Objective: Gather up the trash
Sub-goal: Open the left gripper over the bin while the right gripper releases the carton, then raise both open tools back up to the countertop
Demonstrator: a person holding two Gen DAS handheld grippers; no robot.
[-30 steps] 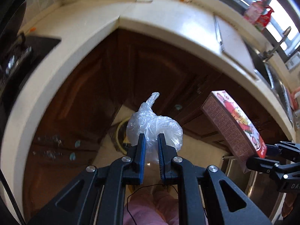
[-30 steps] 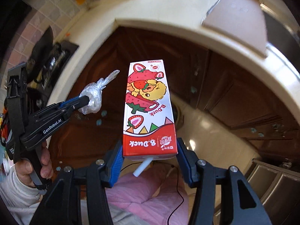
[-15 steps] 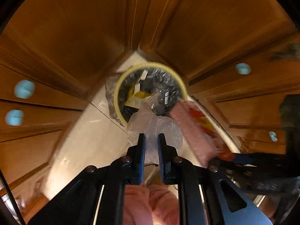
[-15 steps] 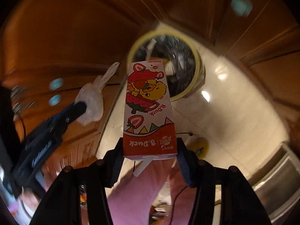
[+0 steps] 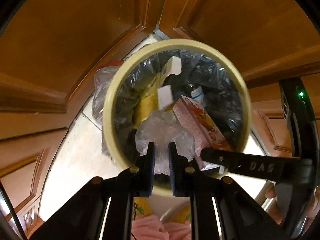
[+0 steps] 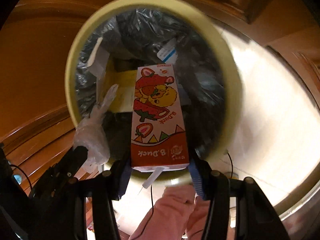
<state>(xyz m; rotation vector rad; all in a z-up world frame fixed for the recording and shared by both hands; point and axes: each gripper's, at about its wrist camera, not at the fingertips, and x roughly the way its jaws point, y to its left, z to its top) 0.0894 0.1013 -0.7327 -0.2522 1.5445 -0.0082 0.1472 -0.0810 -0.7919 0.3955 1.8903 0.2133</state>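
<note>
My left gripper is shut on a crumpled clear plastic bag and holds it over the open mouth of a round bin with a cream rim. My right gripper is shut on a red and white B.Duck strawberry drink carton with a straw at its base, held over the same bin. The carton also shows in the left wrist view, just right of the bag. The bag shows left of the carton in the right wrist view.
The bin has a dark liner and holds yellow packaging and white card pieces. It stands on a pale tiled floor in a corner of brown wooden cabinet doors. Pink slippers are below.
Both grippers have swung down from counter height and closed in on the bin, which now fills both views. Each still holds its item.
</note>
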